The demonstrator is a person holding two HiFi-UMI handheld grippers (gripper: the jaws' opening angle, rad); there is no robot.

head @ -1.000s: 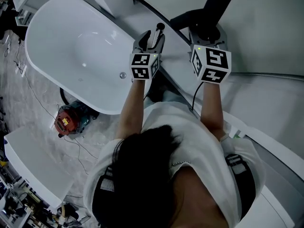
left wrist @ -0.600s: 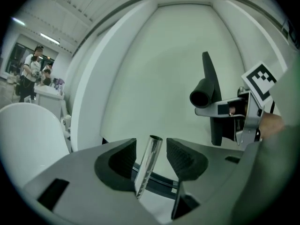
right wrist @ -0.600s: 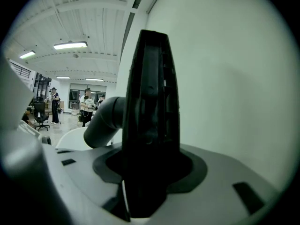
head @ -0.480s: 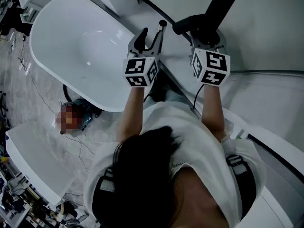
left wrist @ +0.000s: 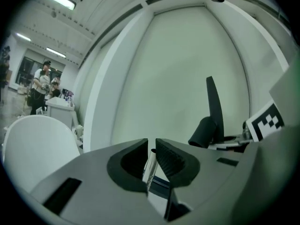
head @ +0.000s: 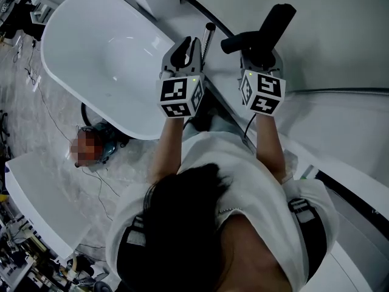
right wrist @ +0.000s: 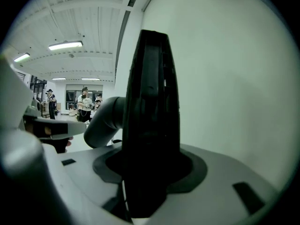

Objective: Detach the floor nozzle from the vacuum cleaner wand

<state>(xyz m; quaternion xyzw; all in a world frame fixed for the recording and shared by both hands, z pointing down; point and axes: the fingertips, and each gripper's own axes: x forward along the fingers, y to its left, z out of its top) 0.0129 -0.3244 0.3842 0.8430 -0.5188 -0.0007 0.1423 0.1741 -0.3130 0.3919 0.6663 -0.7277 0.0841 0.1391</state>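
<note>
A person stands with 2 tongs held out in front, 1 in each hand. The left tongs (head: 188, 47) have just been closing and now pinch the slim metal wand (head: 208, 41) between their pads, seemingly to hold it steady. The wand's long axis runs away from the person, and its dark tip pokes out just beyond and to the right of the left fingertips.

The right tongs (head: 261, 53), level with the left, are clamped wide on the black floor nozzle (head: 276, 18), probably to draw it off. The nozzle stands on end beyond the right tongs, its long axis pointing up and away. Its bent neck (head: 238, 41) reaches left toward the wand. A gap shows between the neck and the wand tip, so the 2 parts look already separated.

Farther off, left of the left tongs, lies a white bathtub (head: 73, 72). A pale panel (head: 340, 29) rises behind both tongs.
</note>
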